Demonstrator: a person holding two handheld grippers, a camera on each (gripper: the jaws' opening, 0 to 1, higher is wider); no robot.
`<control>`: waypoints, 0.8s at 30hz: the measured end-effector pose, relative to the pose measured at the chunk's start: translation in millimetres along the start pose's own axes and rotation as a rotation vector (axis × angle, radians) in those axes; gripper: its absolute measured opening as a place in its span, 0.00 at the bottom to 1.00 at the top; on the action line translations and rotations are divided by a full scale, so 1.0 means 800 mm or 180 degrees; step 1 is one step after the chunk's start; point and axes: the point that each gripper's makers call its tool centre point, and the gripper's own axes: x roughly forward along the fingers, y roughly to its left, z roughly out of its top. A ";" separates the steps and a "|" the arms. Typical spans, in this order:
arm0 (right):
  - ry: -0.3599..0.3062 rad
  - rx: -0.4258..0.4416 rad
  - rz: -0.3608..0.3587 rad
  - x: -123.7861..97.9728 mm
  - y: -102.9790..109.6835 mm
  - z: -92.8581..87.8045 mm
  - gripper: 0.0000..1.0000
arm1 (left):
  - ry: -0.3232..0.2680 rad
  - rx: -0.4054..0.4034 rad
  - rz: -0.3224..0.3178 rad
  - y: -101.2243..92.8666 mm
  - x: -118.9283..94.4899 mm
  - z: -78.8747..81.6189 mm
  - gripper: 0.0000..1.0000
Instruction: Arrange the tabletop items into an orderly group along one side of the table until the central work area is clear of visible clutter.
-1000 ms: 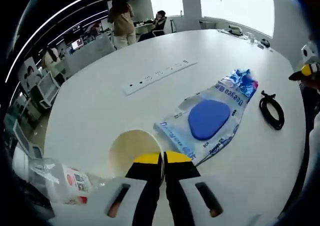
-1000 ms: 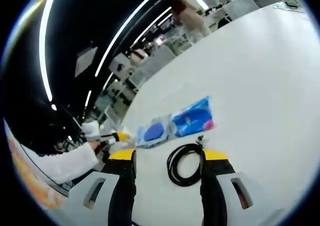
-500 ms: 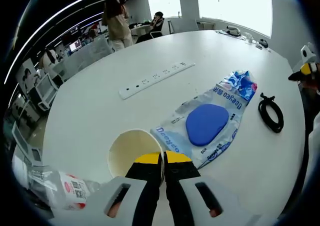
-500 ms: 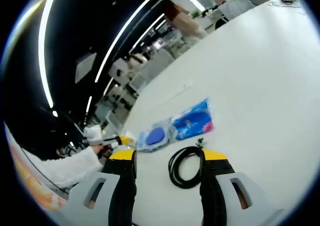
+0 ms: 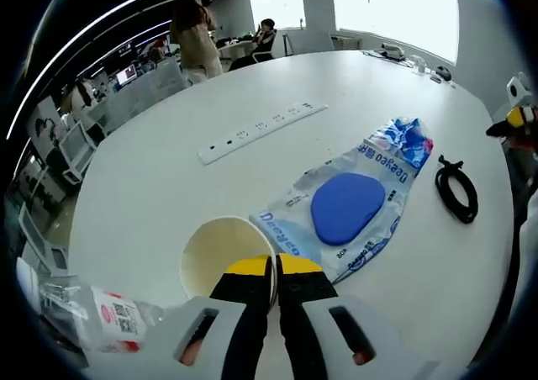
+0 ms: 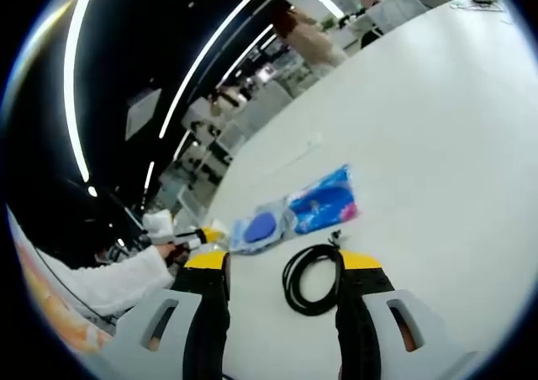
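Left gripper view: my left gripper [image 5: 275, 266] pinches the paper cup [image 5: 220, 256] rim near the table [image 5: 168, 187] edge; a bottle [image 5: 101, 317] lies beside it, cut off, label unreadable. Next, I judge, carry the cup sideward

Right gripper view: my right gripper [image 6: 282, 262], jaws wide, straddles the black cable [image 6: 311, 277], not yet gripped; blue packet [image 6: 294, 212] lies beyond
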 end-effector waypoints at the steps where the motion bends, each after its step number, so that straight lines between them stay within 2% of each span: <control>1: -0.0001 0.0001 0.0000 0.000 -0.001 0.000 0.48 | -0.0005 -0.0030 0.0018 0.001 0.000 0.001 0.00; 4: -0.0006 0.0008 -0.0007 -0.001 -0.003 0.001 0.48 | -0.0012 -0.0081 0.0053 0.004 -0.001 0.001 0.01; 12: -0.0005 0.0033 0.0017 -0.001 0.000 -0.001 0.48 | -0.0124 -0.0139 0.0143 0.010 -0.013 0.010 0.16; 18: -0.0016 0.0028 0.0047 -0.002 0.002 0.000 0.49 | -0.0250 -0.0293 0.0265 0.020 -0.029 0.020 0.36; 24: -0.0008 0.0021 0.0069 -0.003 0.005 -0.003 0.49 | -0.0391 -0.0346 0.0421 0.033 -0.051 0.029 0.46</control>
